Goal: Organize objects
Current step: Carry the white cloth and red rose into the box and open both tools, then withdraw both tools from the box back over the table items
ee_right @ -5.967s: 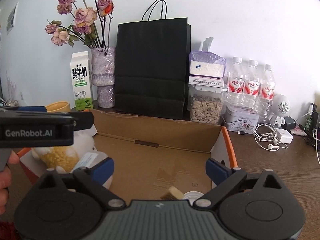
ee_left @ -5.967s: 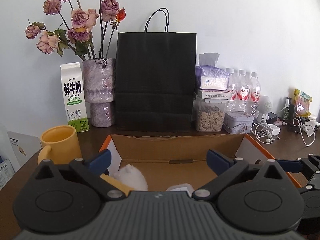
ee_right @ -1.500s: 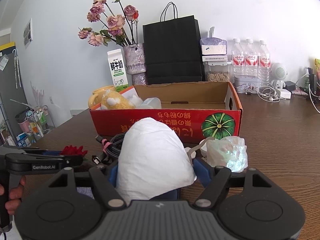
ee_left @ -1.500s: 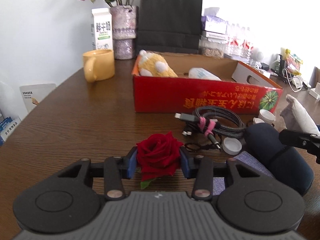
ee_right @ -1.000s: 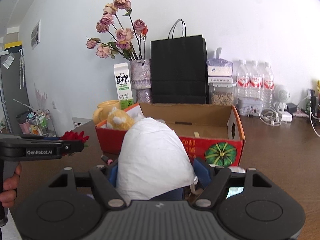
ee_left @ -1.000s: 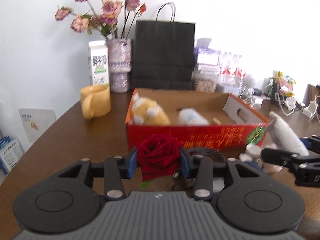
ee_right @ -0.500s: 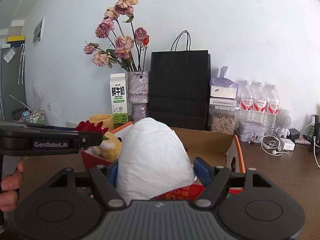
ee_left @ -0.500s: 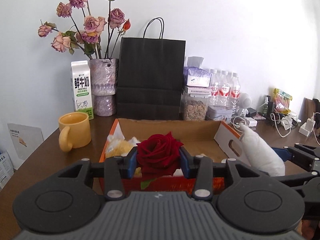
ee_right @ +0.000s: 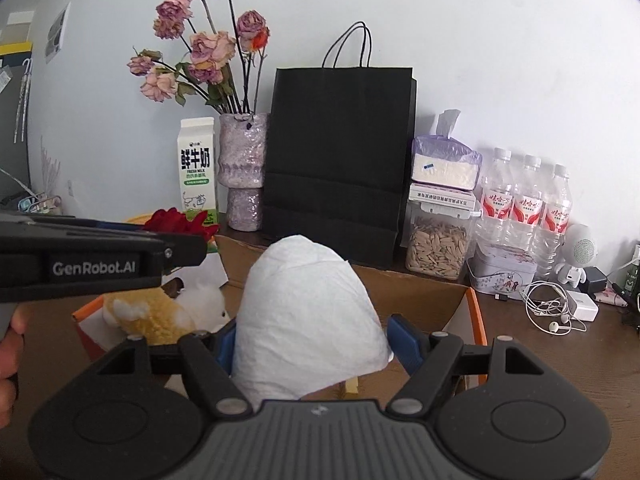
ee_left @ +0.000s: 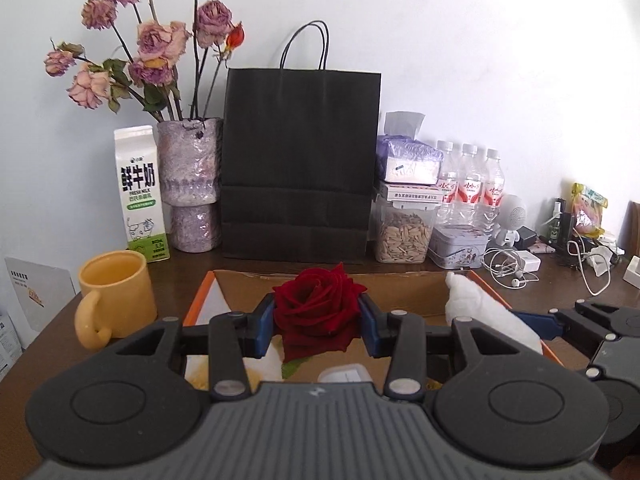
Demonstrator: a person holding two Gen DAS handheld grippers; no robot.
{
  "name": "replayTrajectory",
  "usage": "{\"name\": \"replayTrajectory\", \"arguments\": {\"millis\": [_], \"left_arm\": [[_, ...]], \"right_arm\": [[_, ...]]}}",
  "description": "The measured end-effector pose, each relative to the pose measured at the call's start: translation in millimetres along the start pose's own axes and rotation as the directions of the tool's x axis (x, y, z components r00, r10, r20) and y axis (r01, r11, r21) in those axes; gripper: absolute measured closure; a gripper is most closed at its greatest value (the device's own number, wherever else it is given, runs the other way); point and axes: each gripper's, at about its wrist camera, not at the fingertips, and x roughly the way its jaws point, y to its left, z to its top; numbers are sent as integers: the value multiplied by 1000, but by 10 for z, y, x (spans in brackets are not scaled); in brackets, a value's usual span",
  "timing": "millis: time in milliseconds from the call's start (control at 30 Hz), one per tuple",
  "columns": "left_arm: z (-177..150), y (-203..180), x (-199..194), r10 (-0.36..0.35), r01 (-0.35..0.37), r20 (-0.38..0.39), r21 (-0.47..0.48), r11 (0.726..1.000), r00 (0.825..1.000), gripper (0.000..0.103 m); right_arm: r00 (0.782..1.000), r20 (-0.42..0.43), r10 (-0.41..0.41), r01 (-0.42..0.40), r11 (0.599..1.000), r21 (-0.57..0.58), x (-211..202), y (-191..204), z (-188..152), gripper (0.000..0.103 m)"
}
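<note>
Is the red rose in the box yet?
Not yet. The left gripper pinches the red rose above the open cardboard box, over the plush toy.

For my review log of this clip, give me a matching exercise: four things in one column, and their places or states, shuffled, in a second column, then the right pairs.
Things:
1. red rose
2. white bundle
3. yellow mug
4. plush toy

Places or states:
A. lying inside the cardboard box
B. clamped in the right gripper
C. standing on the table, left of the box
D. clamped in the left gripper

Pairs: 1-D, 2-B, 3-C, 4-A
</note>
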Motion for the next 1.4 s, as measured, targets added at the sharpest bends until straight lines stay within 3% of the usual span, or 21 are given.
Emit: {"name": "replayTrajectory", "arguments": {"millis": [433, 500, 533, 567, 633, 1400], "left_arm": [[-56, 86, 438, 17, -16, -71, 15, 1000, 997, 58], [-61, 85, 429, 15, -15, -73, 10, 1000, 997, 50], [-61, 83, 418, 15, -15, -70, 11, 1000, 997, 37], [-58, 79, 399, 18, -17, -61, 11, 1000, 998, 17], [-57, 74, 358, 30, -30, -34, 12, 999, 999, 0], [-7, 33, 135, 28, -28, 4, 10, 1000, 1000, 0]], "right_arm": [[996, -86, -27, 28, 1000, 7, 355, -124, -120, 28], [996, -87, -28, 29, 999, 12, 345, -129, -123, 18], [996, -85, -27, 29, 999, 17, 335, -134, -122, 11], [996, -84, -28, 29, 999, 17, 323, -136, -116, 8], [997, -77, -30, 32, 999, 24, 303, -144, -102, 2], [1000, -25, -19, 20, 999, 42, 128, -139, -27, 0]]}}
